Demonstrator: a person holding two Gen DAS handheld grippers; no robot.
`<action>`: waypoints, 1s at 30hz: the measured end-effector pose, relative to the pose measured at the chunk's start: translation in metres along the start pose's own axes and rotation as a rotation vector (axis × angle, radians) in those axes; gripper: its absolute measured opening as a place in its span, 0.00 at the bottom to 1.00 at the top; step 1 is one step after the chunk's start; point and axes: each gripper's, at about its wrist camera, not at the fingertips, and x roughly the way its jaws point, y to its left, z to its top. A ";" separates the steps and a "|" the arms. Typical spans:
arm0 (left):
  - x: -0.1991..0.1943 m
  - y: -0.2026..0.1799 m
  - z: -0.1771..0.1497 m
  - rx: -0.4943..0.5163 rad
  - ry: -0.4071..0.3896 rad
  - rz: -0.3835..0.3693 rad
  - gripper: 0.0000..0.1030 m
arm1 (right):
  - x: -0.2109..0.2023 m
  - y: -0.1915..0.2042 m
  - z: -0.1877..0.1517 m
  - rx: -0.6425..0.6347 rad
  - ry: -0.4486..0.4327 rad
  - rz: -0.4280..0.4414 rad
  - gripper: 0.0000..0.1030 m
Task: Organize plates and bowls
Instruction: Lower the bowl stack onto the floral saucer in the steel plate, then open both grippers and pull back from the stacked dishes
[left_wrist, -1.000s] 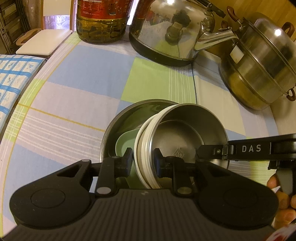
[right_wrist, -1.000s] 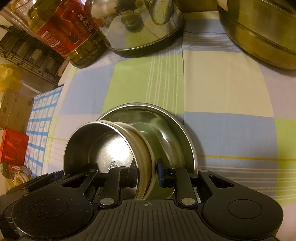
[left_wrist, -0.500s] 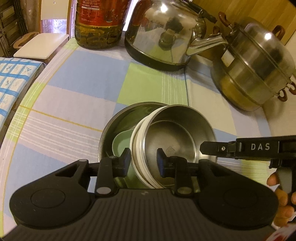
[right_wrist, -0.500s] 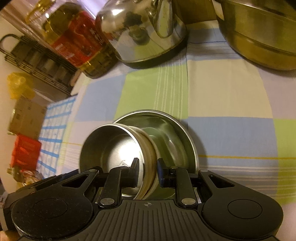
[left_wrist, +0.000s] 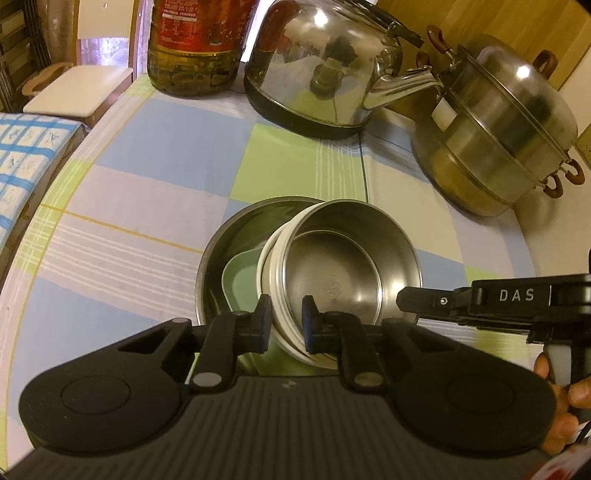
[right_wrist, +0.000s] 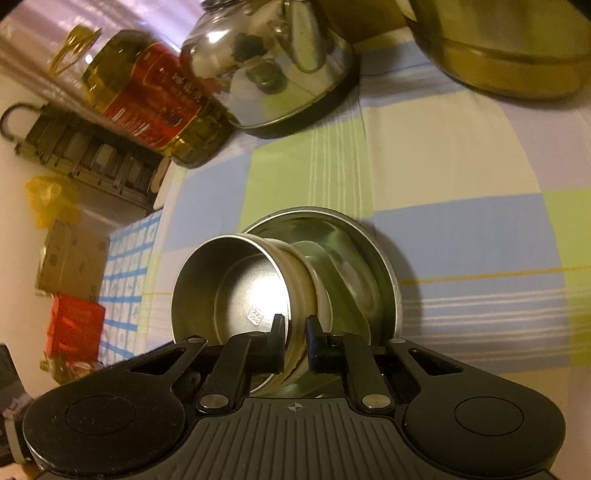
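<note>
1. A small round stainless-steel bowl with a cream-white outer wall (left_wrist: 343, 273) (right_wrist: 236, 291) is tipped on its side, its open mouth facing sideways, and rests partly inside a larger shallow round steel basin (left_wrist: 236, 236) (right_wrist: 369, 251).
2. A pale green plastic dish (left_wrist: 240, 284) (right_wrist: 325, 266) lies in the basin, just behind the tilted bowl's base.
3. The left gripper (left_wrist: 283, 325) straddles the small bowl's rim; its jaws are closing and the blue-edged pads sit against the wall on both sides, pinching it.
4. The right gripper (right_wrist: 295, 343) (left_wrist: 480, 301) has the opposite side of the same bowl's wall between its pads; its jaws are closing too, and they press on the metal inside and the cream outside.
5. In the left wrist view a person's fingers (left_wrist: 561, 417) curl around the right gripper's handle at the lower right edge.
6. The basin stands on a checked tablecloth of blue, green and cream squares (left_wrist: 147, 140) (right_wrist: 443, 155).
7. Farther back stand a shiny steel kettle (left_wrist: 325, 62) (right_wrist: 266, 62), a lidded steel steamer pot (left_wrist: 498, 125) and a large oil bottle with a red label (left_wrist: 195, 44) (right_wrist: 147, 96).
</note>
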 end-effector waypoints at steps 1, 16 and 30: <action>0.000 0.001 0.001 -0.002 0.002 -0.004 0.14 | 0.000 -0.001 0.001 0.020 0.003 0.003 0.11; -0.001 0.001 0.007 0.015 0.025 -0.018 0.14 | -0.001 -0.004 0.017 0.208 0.077 -0.032 0.10; -0.023 -0.003 0.006 0.108 -0.041 -0.043 0.18 | -0.024 0.015 0.001 0.118 -0.080 -0.029 0.28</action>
